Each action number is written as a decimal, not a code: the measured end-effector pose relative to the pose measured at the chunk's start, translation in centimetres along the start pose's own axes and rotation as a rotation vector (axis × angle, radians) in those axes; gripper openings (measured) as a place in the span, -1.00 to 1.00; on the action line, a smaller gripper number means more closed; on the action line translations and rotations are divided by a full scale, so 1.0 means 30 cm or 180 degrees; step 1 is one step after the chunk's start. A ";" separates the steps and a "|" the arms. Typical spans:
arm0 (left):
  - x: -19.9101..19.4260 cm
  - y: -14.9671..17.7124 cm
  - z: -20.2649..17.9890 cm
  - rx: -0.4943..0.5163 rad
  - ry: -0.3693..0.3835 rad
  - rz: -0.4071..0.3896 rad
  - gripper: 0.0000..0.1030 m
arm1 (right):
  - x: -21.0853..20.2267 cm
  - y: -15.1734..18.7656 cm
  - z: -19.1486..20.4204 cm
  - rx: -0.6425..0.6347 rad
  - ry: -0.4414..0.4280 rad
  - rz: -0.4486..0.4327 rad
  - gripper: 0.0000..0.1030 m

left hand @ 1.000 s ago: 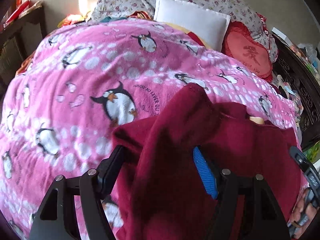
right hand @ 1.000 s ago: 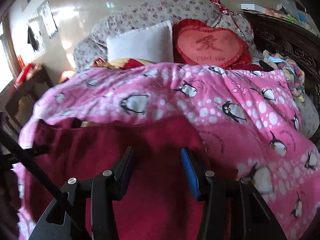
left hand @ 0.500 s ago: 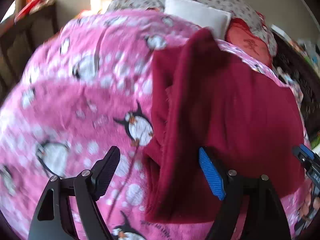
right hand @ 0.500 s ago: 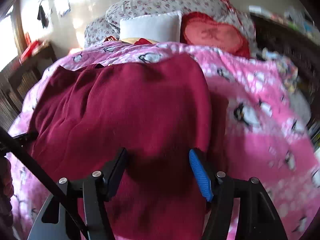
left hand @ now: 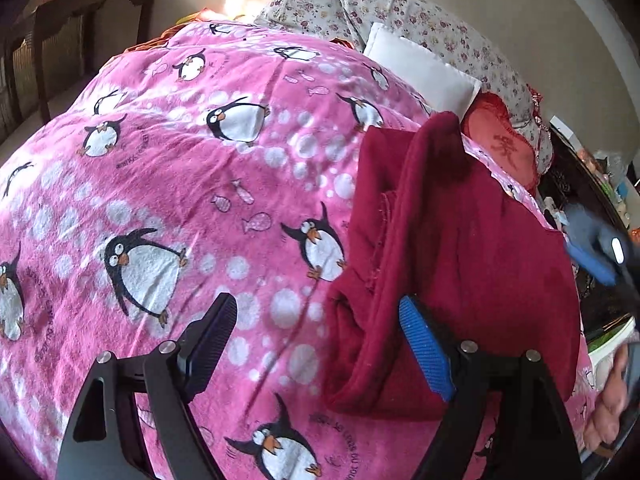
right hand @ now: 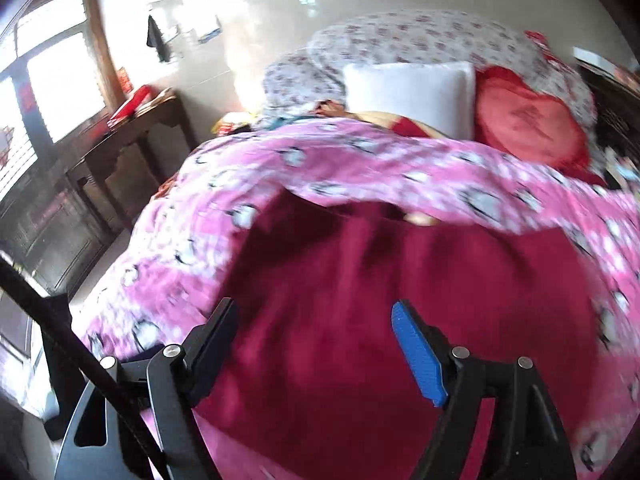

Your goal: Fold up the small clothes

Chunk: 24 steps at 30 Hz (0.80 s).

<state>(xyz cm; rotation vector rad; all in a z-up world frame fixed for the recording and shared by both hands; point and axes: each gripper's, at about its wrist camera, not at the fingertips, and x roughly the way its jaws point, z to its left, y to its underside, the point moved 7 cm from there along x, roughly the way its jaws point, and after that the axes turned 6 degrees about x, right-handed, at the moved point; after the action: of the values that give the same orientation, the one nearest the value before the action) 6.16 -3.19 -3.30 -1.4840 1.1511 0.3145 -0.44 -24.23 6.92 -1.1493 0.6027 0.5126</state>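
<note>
A dark red fleece garment [left hand: 460,240] lies folded in a long strip on the pink penguin blanket [left hand: 180,160]. My left gripper [left hand: 316,304] hovers open over the blanket at the garment's left edge, nothing between its pads. Its blue fingertip [left hand: 420,340] is close beside the cloth. In the right wrist view the garment [right hand: 400,280] spreads under my right gripper [right hand: 313,306]. That gripper's jaws are opening, and the pads do not press the cloth. The right gripper [left hand: 596,248] also shows blurred at the left wrist view's right edge.
A white pillow [left hand: 420,68], a red heart cushion [left hand: 504,144] and flowered bedding [left hand: 440,32] lie at the head of the bed. A dark wooden table [right hand: 132,148] stands to the left. A person's hand [left hand: 612,400] shows at the lower right.
Both grippers let go of the red garment and widened. It now lies flat on the blanket. My left gripper slid off to the left; the right one pulled back and swung.
</note>
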 end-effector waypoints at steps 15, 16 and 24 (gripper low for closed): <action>0.043 0.028 0.022 -0.0045 0.0282 0.0201 0.69 | 0.409 -0.075 0.216 -0.0437 0.0312 0.0302 -0.81; 0.037 0.033 0.029 -0.0045 0.0282 0.0197 0.69 | 0.402 -0.076 0.232 -0.0482 0.0303 0.0283 -0.81; 0.043 0.031 0.022 -0.0016 0.0316 0.0195 0.70 | 0.426 -0.054 0.223 -0.0305 0.0027 0.0378 -0.12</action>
<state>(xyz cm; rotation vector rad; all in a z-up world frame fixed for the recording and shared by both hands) 6.32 -3.07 -5.02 -1.4845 1.2776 0.2886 11.18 -17.59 1.30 -1.2116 0.6623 0.6441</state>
